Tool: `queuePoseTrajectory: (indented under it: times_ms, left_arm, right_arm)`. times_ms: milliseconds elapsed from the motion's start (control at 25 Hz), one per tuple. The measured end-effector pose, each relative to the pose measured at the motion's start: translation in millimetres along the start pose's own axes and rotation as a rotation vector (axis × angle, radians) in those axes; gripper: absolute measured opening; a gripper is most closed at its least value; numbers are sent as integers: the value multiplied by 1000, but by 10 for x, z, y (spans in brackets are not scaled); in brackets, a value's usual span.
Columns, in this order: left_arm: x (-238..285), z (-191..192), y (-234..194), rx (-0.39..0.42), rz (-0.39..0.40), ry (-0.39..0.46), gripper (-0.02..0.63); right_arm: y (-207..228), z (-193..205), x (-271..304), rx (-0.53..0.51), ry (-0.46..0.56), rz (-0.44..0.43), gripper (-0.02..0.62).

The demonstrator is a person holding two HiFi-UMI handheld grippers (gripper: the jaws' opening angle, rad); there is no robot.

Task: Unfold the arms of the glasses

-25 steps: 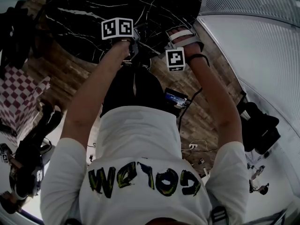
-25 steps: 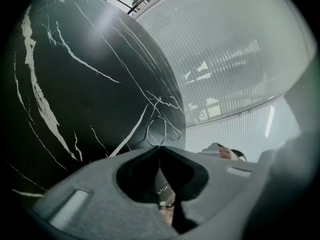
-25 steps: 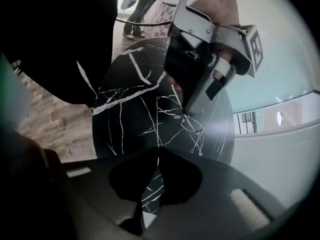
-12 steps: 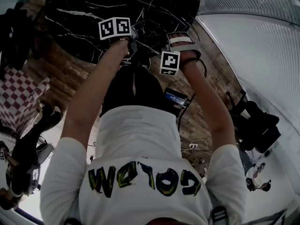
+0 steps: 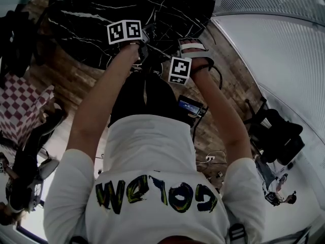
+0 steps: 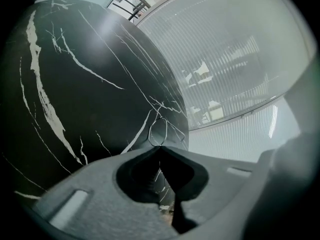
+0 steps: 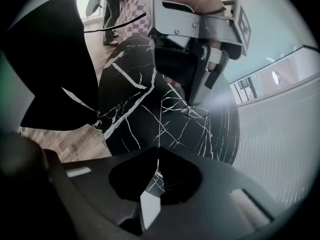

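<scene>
Thin wire-framed glasses (image 7: 196,112) lie near the edge of the round black marble table (image 7: 210,134). My left gripper (image 7: 192,103) comes down onto the frame and is shut on it. In the left gripper view one lens loop (image 6: 159,132) rises just past my left gripper's (image 6: 160,148) closed tips. My right gripper (image 7: 158,148) is shut too, and a thin straight arm of the glasses (image 7: 159,126) runs from its tips toward the frame. In the head view both marker cubes, left (image 5: 125,31) and right (image 5: 180,70), hover close together over the table edge (image 5: 101,14); the glasses are hidden there.
The table stands on a wooden floor (image 5: 61,75). A checkered block (image 5: 20,105) is at the left and a ribbed white wall (image 5: 284,44) curves round the right. Dark bags (image 5: 279,136) lie on the floor. A person (image 7: 111,9) stands beyond the table.
My right gripper's cube has rolled and shifted a little left and down, nearer the left one. The left gripper has kept still.
</scene>
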State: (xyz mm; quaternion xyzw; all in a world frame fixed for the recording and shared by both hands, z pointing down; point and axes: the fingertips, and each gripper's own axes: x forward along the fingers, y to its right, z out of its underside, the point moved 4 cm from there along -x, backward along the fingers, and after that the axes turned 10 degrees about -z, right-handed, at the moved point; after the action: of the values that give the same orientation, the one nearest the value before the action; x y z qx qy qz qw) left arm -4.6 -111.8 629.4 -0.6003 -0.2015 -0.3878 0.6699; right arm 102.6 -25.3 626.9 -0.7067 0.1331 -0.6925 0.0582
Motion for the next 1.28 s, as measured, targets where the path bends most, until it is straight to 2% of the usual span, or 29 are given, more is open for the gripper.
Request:
queuePoseTrajectory:
  times_ms: [600, 920, 1280]
  left_arm:
    - [7, 50, 48, 32, 49, -21, 14]
    - [-14, 57, 78, 66, 62, -19, 63]
    - [-114, 29, 130, 84, 72, -5, 83]
  right_arm:
    - [16, 2, 85, 45, 9, -14, 17]
    - [35, 0, 73, 70, 42, -23, 73]
    - [44, 9, -2, 116, 86, -57, 124]
